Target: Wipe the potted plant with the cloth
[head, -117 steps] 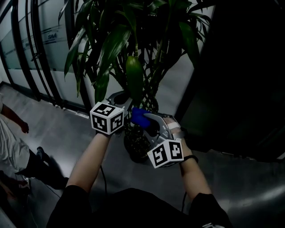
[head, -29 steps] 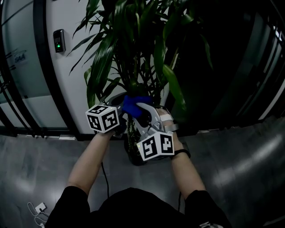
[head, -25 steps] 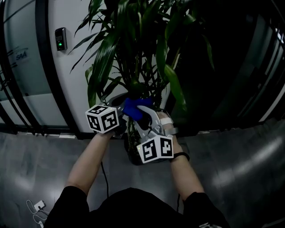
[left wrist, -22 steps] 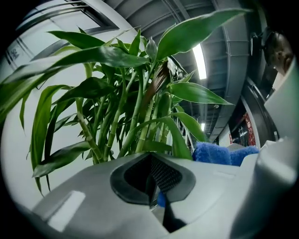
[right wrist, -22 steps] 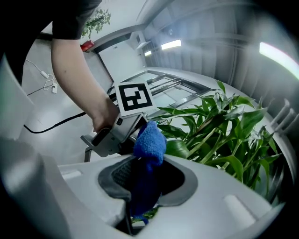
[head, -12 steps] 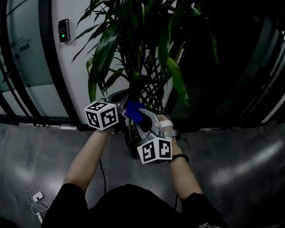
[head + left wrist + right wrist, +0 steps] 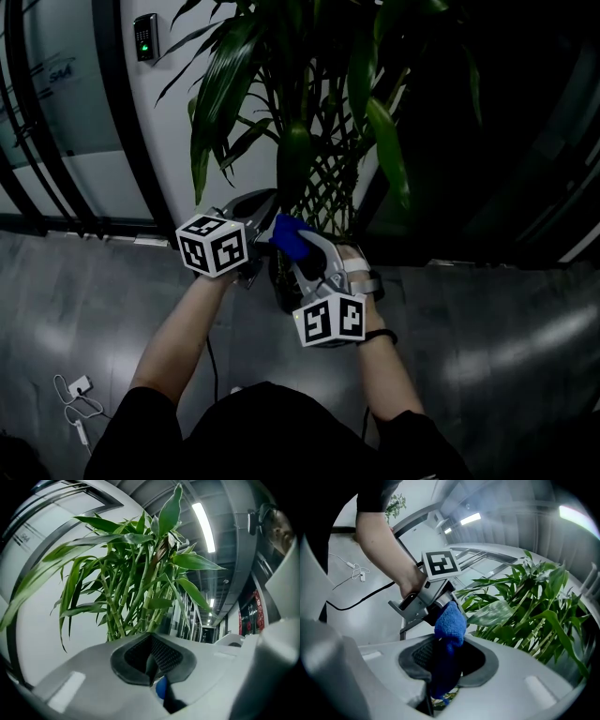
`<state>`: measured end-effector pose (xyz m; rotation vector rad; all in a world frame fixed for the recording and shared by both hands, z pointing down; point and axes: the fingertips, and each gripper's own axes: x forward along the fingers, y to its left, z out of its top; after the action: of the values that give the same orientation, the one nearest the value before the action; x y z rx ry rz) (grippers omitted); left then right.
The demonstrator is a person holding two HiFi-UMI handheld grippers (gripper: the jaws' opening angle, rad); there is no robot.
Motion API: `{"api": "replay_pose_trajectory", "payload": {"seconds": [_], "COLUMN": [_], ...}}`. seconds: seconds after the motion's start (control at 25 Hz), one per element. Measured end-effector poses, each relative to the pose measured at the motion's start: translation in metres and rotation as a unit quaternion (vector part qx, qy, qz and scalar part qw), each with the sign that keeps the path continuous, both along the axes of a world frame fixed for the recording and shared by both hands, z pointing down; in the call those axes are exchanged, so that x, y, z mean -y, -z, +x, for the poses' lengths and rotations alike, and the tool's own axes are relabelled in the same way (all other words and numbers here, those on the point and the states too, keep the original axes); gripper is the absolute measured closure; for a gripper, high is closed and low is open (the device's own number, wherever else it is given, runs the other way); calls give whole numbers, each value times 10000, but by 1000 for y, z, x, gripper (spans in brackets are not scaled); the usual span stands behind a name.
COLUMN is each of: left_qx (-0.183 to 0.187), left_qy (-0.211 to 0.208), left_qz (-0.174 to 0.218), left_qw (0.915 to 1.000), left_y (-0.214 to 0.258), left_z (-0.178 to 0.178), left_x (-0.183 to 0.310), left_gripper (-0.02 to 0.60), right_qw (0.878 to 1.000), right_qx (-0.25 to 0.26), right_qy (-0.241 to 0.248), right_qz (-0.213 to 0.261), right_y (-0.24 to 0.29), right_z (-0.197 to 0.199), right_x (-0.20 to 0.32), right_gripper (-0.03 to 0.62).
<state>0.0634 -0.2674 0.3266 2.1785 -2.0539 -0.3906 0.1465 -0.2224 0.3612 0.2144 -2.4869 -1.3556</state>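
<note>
The potted plant (image 7: pixel 309 84) has long green leaves and latticed stems. One broad leaf (image 7: pixel 292 161) hangs down to my left gripper (image 7: pixel 261 204), whose jaws look shut on the leaf's tip. In the left gripper view, that gripper (image 7: pixel 151 660) has a thin dark sliver between its pads. My right gripper (image 7: pixel 302 246) is shut on a blue cloth (image 7: pixel 291 234), right beside the left jaws. In the right gripper view, the cloth (image 7: pixel 450 623) sticks up out of my right gripper (image 7: pixel 445 667). It hides the left gripper's (image 7: pixel 423 603) tip, next to the leaf (image 7: pixel 494 613).
The dark pot (image 7: pixel 281 292) sits on the grey floor between my forearms. A white wall with a card reader (image 7: pixel 146 36) and black-framed glass (image 7: pixel 56 103) stand to the left. A dark panel fills the right side. A cable with a plug (image 7: pixel 75 398) lies at lower left.
Both grippers stay together at the leaf. The right gripper and the cloth have slid slightly down and right. The view has tipped down since 1.2 s ago. The person at the left 4.7 s ago is gone.
</note>
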Motion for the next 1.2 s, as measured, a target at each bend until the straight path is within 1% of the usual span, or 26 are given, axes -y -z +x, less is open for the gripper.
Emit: {"api": "replay_pose_trajectory", "payload": {"seconds": [0.12,0.36,0.52,0.64,0.76,0.88,0.96,1.08,1.12,1.2], "left_qx": [-47,-254,-136,-94,-76,20,17,-219,-277,-225], "left_qy": [115,408,798,1215,1375,1500,1545,1558,1478,1079], "left_qz": [-108,-545,-563,-625,-734,-788,-769,-531,-438,-288], "left_qw": [9999,9974,9951,9906,9877,9855,9850,9861,9877,9935], "left_y": [-15,-67,-85,-98,-107,-108,-108,-114,-116,-117], "left_z": [2,9,6,-2,-11,-31,-56,-97,-110,-132], "left_x": [-8,-32,-54,-85,-102,-113,-118,-136,-138,-124], "left_gripper": [575,575,575,575,575,575,575,575,575,575], "right_qw": [9999,9983,9949,9879,9832,9826,9826,9809,9802,9785], "right_qx": [-1,188,338,603,818,912,1024,1234,1297,1412], "right_qy": [14,18,111,336,402,383,213,-135,-296,-811], "right_qz": [-143,-557,-945,-1391,-1579,-1573,-1535,-1500,-1465,-1268], "right_y": [-10,-34,-43,-46,-46,-37,-31,-32,-32,-32], "right_z": [6,23,21,13,7,-2,-14,-34,-41,-51], "right_x": [0,-7,-10,-27,-36,-38,-37,-44,-46,-41], "right_gripper": [487,487,487,487,487,487,487,487,487,487]}}
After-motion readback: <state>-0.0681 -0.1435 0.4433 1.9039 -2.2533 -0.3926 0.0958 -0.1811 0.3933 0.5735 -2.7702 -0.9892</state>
